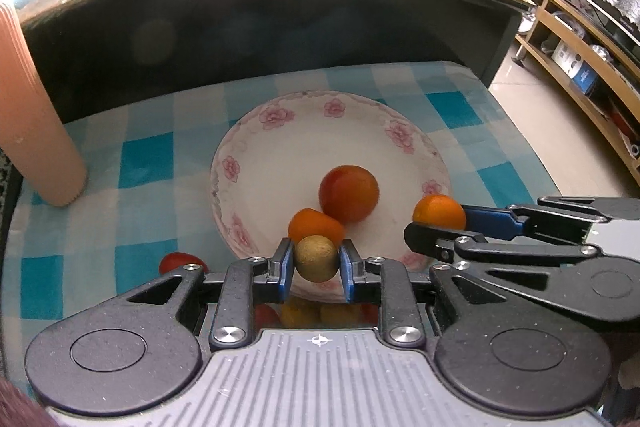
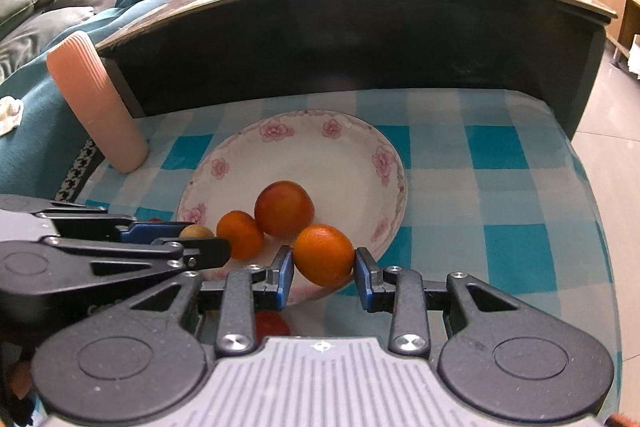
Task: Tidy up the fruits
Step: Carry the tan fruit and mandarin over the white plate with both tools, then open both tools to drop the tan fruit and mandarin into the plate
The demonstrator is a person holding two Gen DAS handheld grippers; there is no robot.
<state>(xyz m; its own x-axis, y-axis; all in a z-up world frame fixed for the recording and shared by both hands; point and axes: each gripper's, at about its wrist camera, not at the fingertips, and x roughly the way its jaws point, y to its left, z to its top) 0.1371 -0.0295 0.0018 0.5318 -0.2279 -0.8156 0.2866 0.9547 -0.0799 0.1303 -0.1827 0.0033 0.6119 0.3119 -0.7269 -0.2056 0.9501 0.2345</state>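
Both loaded and poised over the near rim of the plate (image 1: pixel 240 131) for the drop: left gripper (image 1: pixel 316 259) clamped on tan fruit (image 1: pixel 316 257), right gripper (image 2: pixel 324 267) pinching orange fruit (image 2: pixel 324 254), earlier fruits just ahead in the dish.

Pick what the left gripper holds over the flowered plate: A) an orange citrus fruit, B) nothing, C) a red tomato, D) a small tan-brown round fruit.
D: the left gripper is clamped on a small tan-brown fruit, while the orange citrus fruit sits in the right gripper.
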